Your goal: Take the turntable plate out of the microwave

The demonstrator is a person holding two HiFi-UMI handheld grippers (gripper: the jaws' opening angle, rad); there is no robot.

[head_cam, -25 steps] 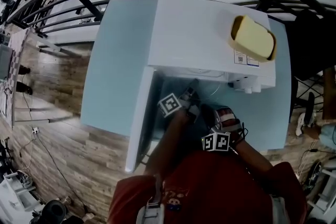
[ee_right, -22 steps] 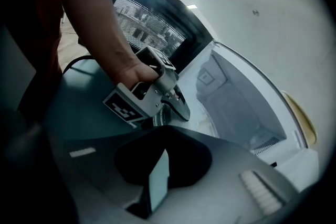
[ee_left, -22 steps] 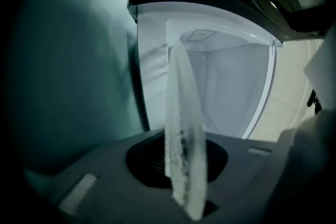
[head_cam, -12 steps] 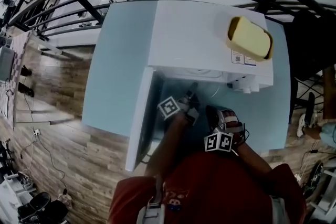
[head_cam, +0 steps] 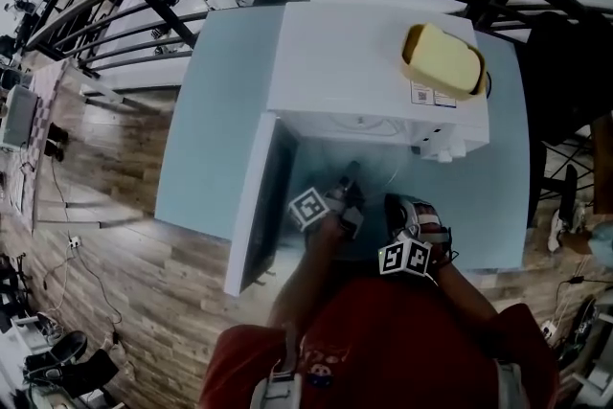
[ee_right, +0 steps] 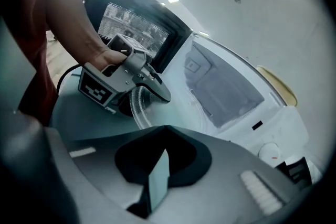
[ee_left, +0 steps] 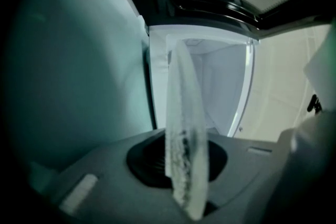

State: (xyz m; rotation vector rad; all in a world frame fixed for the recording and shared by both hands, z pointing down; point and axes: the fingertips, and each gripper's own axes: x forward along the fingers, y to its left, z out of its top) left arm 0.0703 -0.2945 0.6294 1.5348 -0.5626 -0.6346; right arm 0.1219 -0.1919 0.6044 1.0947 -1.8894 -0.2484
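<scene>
The clear glass turntable plate point(ee_left: 184, 139) stands edge-on between my left gripper's point(ee_left: 184, 186) jaws, which have just been closing and are shut on its rim. In the right gripper view the plate's ribbed rim point(ee_right: 137, 108) sits under the left gripper point(ee_right: 157, 93), and a pale sliver of glass lies between my right gripper's point(ee_right: 157, 186) shut jaws. Both grippers, left point(head_cam: 350, 175) and right point(head_cam: 400, 204), hover over the table just in front of the white microwave point(head_cam: 374, 72). Its empty cavity point(ee_right: 220, 86) lies beyond the plate. In the head view the plate hardly shows.
The microwave door point(head_cam: 254, 206) hangs open to the left of my left gripper. A yellow object point(head_cam: 442, 60) lies on the microwave's top at the right. The pale blue table point(head_cam: 211, 110) ends near the person's body. Black railings run behind it.
Both grippers have drawn back from the microwave's opening toward the person. The gap between them and the cavity is wider now.
</scene>
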